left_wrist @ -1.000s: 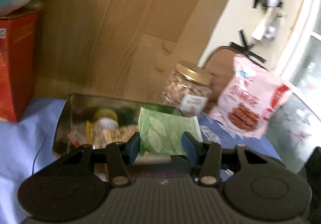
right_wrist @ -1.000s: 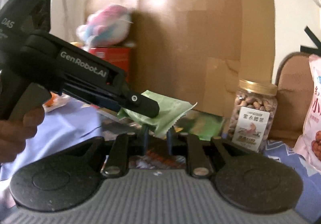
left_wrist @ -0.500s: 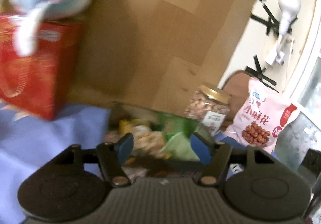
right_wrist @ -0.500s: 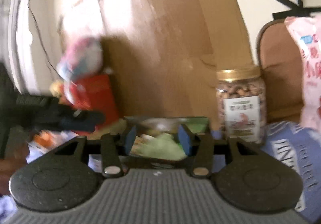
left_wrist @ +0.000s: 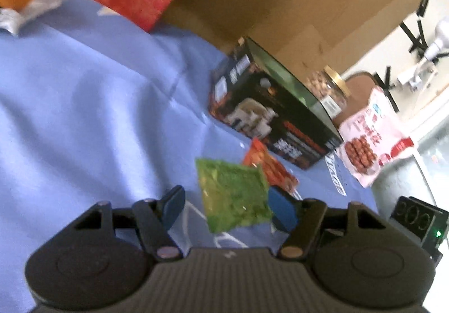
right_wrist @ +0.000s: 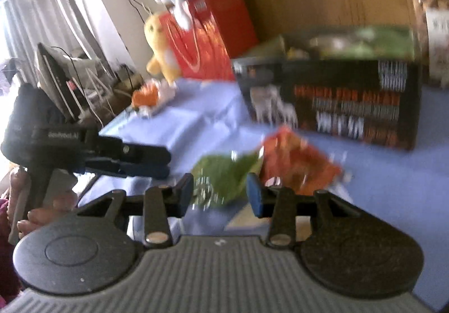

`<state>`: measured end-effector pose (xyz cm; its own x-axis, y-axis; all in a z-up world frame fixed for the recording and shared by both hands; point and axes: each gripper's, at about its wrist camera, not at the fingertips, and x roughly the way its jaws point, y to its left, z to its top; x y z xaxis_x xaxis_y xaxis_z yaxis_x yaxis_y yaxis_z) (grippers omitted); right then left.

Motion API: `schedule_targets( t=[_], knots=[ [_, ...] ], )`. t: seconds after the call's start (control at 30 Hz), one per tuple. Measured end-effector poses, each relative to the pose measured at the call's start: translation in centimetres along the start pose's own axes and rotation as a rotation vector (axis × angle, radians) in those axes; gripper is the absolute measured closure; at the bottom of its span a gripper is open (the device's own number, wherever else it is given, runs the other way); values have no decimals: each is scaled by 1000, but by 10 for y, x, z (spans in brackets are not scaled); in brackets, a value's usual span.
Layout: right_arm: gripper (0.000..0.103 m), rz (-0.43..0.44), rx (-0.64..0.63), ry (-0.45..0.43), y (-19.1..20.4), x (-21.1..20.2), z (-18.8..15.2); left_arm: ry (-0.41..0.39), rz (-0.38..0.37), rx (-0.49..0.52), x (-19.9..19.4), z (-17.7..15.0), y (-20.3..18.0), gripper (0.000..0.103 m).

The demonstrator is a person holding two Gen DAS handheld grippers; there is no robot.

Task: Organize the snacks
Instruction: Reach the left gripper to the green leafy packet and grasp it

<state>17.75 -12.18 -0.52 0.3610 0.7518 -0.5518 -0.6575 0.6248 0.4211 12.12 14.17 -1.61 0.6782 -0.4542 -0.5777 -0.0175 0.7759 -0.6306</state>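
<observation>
both tongs gape over the green packet; left gripper clear, right gripper closing, not gripping.

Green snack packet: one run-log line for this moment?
green snack packet: on blue cloth, beside orange packet | left gripper: open | right gripper: closing, nothing gripped

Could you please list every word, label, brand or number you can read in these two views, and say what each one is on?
"GenRobot.AI", faint: side of the left gripper, seen from the right wrist.
Black box: orange and white print, too blurred to read.
Pink snack bag: characters too blurred to read.
Nut jar: label too small to read.
Dark display: digits unclear.
</observation>
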Motion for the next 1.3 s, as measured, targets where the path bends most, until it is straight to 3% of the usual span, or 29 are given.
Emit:
schedule_targets(
  t=[0.2,0.3,0.37,0.43,0.53,0.57,0.63,0.77,0.97,1.03,1.2,1.3],
  knots=[
    [59,-8,131,-14,-7,12,2,-15,-43,2,9,1,0,36],
    [60,-37,132,-32,0,17,3,-19,-64,-22,7,0,6,37],
    [73,-54,131,-32,2,20,1,-23,-72,-34,4,-1,9,37],
    [77,-42,153,-32,1,17,-1,-25,-79,-37,0,-4,11,37],
    [80,-23,157,-49,7,9,-5,-21,-89,-44,-4,-10,12,44],
    [88,-16,148,-60,11,3,-7,-5,-114,-57,-5,-12,12,51],
    [88,-25,119,-83,22,-8,-11,25,-166,-85,-4,-17,11,52],
    [88,-111,36,-106,35,-34,-31,39,-145,0,0,-34,-11,52],
    [88,-165,112,-147,24,-75,-64,120,-190,147,15,-57,-49,48],
    [83,-185,123,-151,20,-84,-72,132,-198,180,18,-61,-56,48],
    [80,-149,172,-139,7,-88,-80,143,-199,158,14,-59,-53,43],
    [66,-125,190,-157,4,-87,-75,123,-181,126,8,-54,-47,40]
  ],
)
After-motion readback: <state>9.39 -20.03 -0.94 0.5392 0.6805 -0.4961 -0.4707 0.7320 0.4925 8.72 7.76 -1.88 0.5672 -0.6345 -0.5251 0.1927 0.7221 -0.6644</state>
